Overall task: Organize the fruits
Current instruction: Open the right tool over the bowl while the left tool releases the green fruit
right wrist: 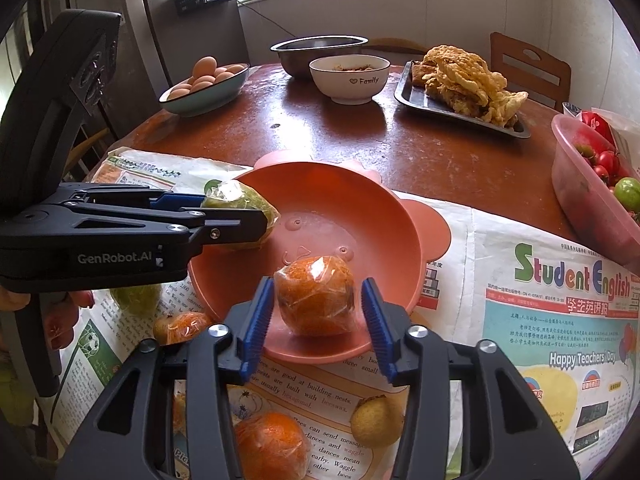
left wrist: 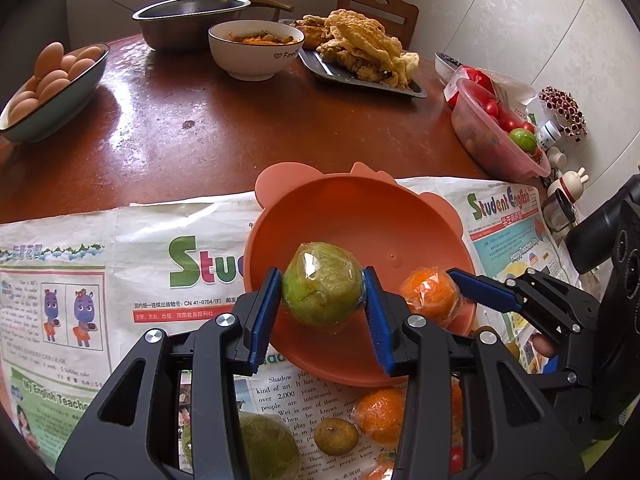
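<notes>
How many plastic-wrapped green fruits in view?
2. One wrapped green fruit in the left tongs over the bowl; another on the newspaper, near edge. Others may be hidden.

Home dining room, round table (right wrist: 360, 140) with eggs (right wrist: 204, 74), fried food (right wrist: 464, 80), chair (right wrist: 532, 68)

table (right wrist: 360, 148) | newspaper (right wrist: 520, 248) | egg bowl (right wrist: 208, 98) | tray (right wrist: 460, 114)

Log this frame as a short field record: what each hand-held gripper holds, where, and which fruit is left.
left hand-held gripper: shut on green wrapped fruit, over the bowl
right hand-held gripper: jaws around orange wrapped fruit, contact unclear
container: pink bowl, no fruit seen resting in it
surface: newspaper on the table
fruit left on paper: oranges, small yellowish fruit
</notes>
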`<move>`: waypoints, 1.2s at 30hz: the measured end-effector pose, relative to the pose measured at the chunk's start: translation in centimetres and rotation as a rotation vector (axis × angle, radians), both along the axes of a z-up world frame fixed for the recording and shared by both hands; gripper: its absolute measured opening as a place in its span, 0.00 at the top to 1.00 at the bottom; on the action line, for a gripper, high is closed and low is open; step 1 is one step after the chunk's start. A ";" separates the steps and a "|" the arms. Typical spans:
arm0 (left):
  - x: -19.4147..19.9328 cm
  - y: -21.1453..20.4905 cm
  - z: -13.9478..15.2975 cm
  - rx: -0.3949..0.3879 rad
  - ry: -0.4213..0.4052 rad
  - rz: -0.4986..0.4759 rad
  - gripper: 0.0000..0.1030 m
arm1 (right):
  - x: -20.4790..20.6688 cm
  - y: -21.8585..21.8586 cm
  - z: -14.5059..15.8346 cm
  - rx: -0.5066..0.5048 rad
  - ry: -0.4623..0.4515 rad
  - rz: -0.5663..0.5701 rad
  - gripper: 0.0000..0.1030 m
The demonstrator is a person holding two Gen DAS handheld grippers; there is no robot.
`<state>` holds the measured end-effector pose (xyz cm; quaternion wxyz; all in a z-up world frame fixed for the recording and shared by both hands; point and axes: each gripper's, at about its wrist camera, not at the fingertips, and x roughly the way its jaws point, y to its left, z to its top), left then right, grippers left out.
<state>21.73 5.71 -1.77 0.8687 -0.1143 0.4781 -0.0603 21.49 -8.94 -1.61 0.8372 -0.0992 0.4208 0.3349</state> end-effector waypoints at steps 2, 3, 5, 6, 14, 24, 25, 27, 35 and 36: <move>0.0 0.0 0.0 -0.002 0.000 0.001 0.68 | -0.1 -0.2 0.1 0.002 0.000 -0.004 0.52; 0.0 -0.1 0.0 0.000 0.000 -0.001 0.68 | -0.1 -0.2 0.3 0.005 0.000 -0.007 0.51; -0.1 -0.1 -0.1 -0.002 0.000 -0.002 0.68 | -0.4 -0.4 0.5 0.010 -0.005 -0.007 0.46; -0.1 -0.1 -0.1 -0.001 0.000 -0.002 0.68 | -0.4 -0.5 0.7 0.011 -0.009 -0.010 0.45; -0.3 0.1 0.1 0.002 -0.002 0.004 0.68 | -0.9 -1.1 1.4 0.024 -0.019 -0.021 0.41; -0.5 0.2 0.7 0.007 -0.012 0.013 0.60 | -1.0 -1.7 1.5 0.028 -0.020 -0.043 0.34; -0.5 0.2 0.7 0.007 -0.013 0.014 0.59 | -1.0 -1.8 1.5 0.030 -0.020 -0.046 0.32; -0.6 0.3 0.9 0.007 -0.017 0.016 0.58 | -1.1 -2.0 1.5 0.033 -0.019 -0.052 0.31; -1.7 0.7 2.3 0.013 -0.049 0.033 0.48 | -1.2 -2.7 2.1 0.046 -0.030 -0.081 0.21; -1.9 0.7 2.5 0.016 -0.055 0.035 0.47 | -1.3 -2.9 2.2 0.048 -0.033 -0.087 0.21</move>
